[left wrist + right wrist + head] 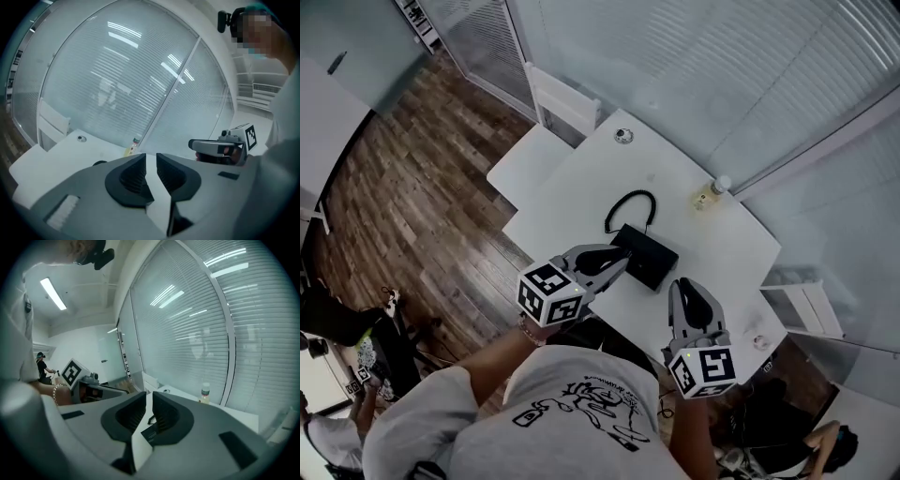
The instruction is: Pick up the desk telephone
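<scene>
The black desk telephone [649, 257] lies on the white table [581, 169], and its cord [630, 202] loops away behind it. In the head view my left gripper [622, 262] reaches in from the left, with its tips at the phone's near left edge. Its jaws stand a narrow gap apart, and the left gripper view [151, 161] shows nothing between them. My right gripper [679, 285] hovers just to the near right of the phone, shut and empty [149, 401]. A dark corner of the telephone [149, 433] shows low between its jaws.
A small bottle [710, 195] stands near the table's far edge by the glass wall with blinds. A round grommet [623, 136] sits at the far left corner. A white chair [562, 105] stands to the left of the table. Wooden floor lies further left.
</scene>
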### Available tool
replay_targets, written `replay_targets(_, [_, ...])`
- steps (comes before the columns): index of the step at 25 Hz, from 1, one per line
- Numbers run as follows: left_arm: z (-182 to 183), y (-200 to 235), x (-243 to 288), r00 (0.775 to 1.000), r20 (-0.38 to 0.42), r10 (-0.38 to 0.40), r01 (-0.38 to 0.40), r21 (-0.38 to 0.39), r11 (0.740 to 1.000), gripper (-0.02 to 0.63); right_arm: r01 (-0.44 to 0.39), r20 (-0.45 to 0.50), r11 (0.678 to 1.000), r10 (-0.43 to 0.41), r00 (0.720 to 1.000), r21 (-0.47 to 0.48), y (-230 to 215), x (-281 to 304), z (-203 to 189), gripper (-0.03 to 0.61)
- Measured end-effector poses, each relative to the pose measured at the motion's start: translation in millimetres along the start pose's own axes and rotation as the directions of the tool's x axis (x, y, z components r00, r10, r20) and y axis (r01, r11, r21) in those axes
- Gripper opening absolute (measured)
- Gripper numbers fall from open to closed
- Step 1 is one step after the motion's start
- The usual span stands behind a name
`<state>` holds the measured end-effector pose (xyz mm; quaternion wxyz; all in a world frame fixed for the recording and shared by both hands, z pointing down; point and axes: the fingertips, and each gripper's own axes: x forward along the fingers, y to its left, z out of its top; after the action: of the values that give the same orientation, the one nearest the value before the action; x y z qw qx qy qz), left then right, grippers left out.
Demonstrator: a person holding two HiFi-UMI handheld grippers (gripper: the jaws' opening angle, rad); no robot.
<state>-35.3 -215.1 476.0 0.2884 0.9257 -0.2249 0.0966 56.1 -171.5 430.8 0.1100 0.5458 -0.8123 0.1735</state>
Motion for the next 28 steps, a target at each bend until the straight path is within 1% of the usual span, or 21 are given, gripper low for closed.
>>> replay_targets(2, [-17.7,21.3,12.0,0.999,-0.045,0.014,-0.015,-0.021,1.0,0.099,0.007,-0.041,0.999,-0.005,0.999,0.036,-10.4,11.3,-21.8,0.009])
replay_targets(3, [-28.2,31.6,18.8,0.997,-0.069,0.021,-0.024,-0.034,0.999,0.112,0.012,-0.063,0.999,-0.009,0.998,0.051,-16.0,16.1,-33.5,0.011])
replay_targets(5, [-52.4,50.1,32.3,0.992,-0.121,0.03,-0.038,-0.068,0.997,0.128,0.024,-0.109,0.996,-0.015,0.994,0.081,-25.9,23.6,-58.4,0.029])
replay_targets(7, [-75.5,66.2,44.7,0.985,-0.173,0.028,-0.046,-0.105,0.993,0.155,0.033,-0.15,0.993,-0.015,0.988,0.116,-33.9,31.3,-81.3,0.069])
replay_targets(9, [-94.3,81.0,55.8,0.977,-0.213,0.022,-0.052,-0.137,0.989,0.166,0.04,-0.185,0.988,-0.011,0.983,0.15,-41.0,40.5,-100.5,0.084])
replay_targets(12, [-119.5,101.5,70.2,0.966,-0.256,0.022,-0.071,-0.184,0.98,0.184,0.055,-0.235,0.978,-0.007,0.972,0.2,-51.0,52.6,-126.4,0.118])
replay_targets(15, [-142.3,124.5,83.5,0.957,-0.288,0.033,-0.107,-0.244,0.964,0.224,0.076,-0.273,0.963,-0.002,0.962,0.257,-60.1,64.7,-149.8,0.157])
replay_targets(17, [-156.5,139.3,91.9,0.949,-0.313,0.043,-0.132,-0.271,0.954,0.246,0.088,-0.296,0.952,0.003,0.955,0.295,-65.6,72.9,-165.5,0.185])
replay_targets(20, [-174.9,154.1,102.0,0.939,-0.342,0.043,-0.152,-0.299,0.942,0.258,0.114,-0.329,0.935,0.003,0.944,0.336,-73.0,80.6,-187.4,0.207])
replay_targets(23, [-181.8,162.6,106.6,0.939,-0.342,0.042,-0.157,-0.319,0.935,0.268,0.139,-0.354,0.917,0.003,0.935,0.374,-79.2,86.2,-205.6,0.215])
replay_targets(25, [-184.3,166.2,106.1,0.937,-0.345,0.046,-0.163,-0.317,0.934,0.268,0.149,-0.367,0.903,0.01,0.93,0.404,-81.5,89.9,-217.8,0.216])
replay_targets(28, [-192.0,175.1,105.5,0.923,-0.377,0.077,-0.193,-0.282,0.94,0.276,0.155,-0.383,0.885,0.028,0.923,0.439,-81.9,94.8,-233.6,0.217])
